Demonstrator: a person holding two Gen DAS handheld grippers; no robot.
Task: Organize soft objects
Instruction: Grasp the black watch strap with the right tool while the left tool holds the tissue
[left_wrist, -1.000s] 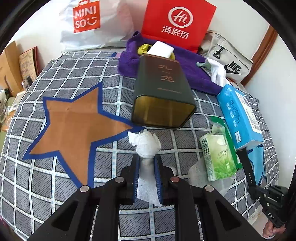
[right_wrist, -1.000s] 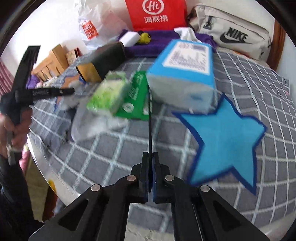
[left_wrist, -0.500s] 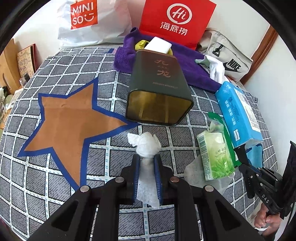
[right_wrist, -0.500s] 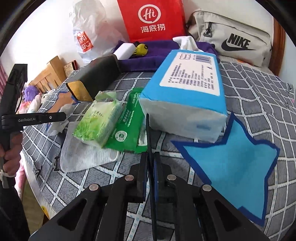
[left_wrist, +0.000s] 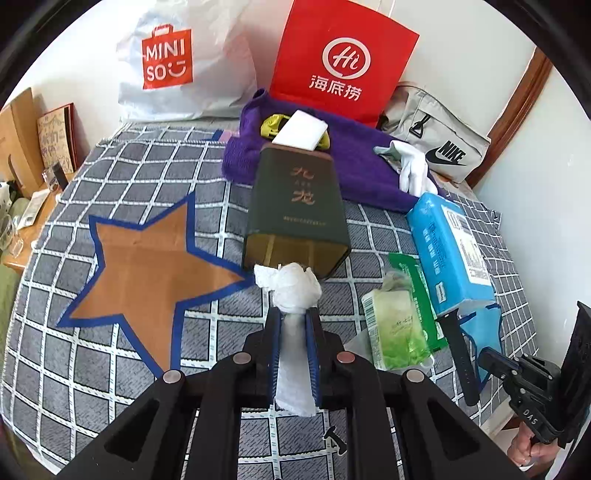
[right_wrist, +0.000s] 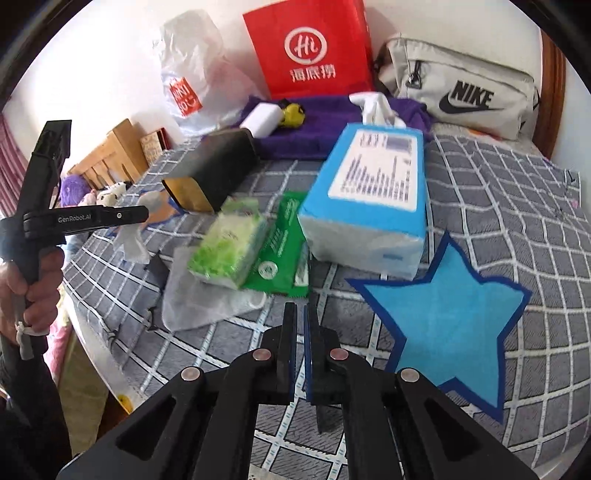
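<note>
The left gripper (left_wrist: 293, 317) tilts down toward the bed (left_wrist: 110, 177), jaws pinching a crumpled white tissue (left_wrist: 295, 286) at the centre of the left wrist frame, just below the dark green tin (left_wrist: 297, 206). The right gripper (right_wrist: 301, 314) also tilts down, jaws pressed together on nothing, below the green tissue pack (right_wrist: 229, 247). A hand (right_wrist: 35, 291) grips the left tool's handle at that frame's left edge.

A red bag (left_wrist: 341, 64) and a white MINISO bag (left_wrist: 184, 62) lean against the wall at the head of the bed. Beside the red bag lies a grey Nike pouch (left_wrist: 441, 147). The bedspread (left_wrist: 147, 177) is a grey check with 1 orange star (left_wrist: 147, 269) and 1 blue star (right_wrist: 448, 314). A wooden desk (right_wrist: 110, 155) stands off the bed's edge with soft toys (right_wrist: 92, 190) in front.
</note>
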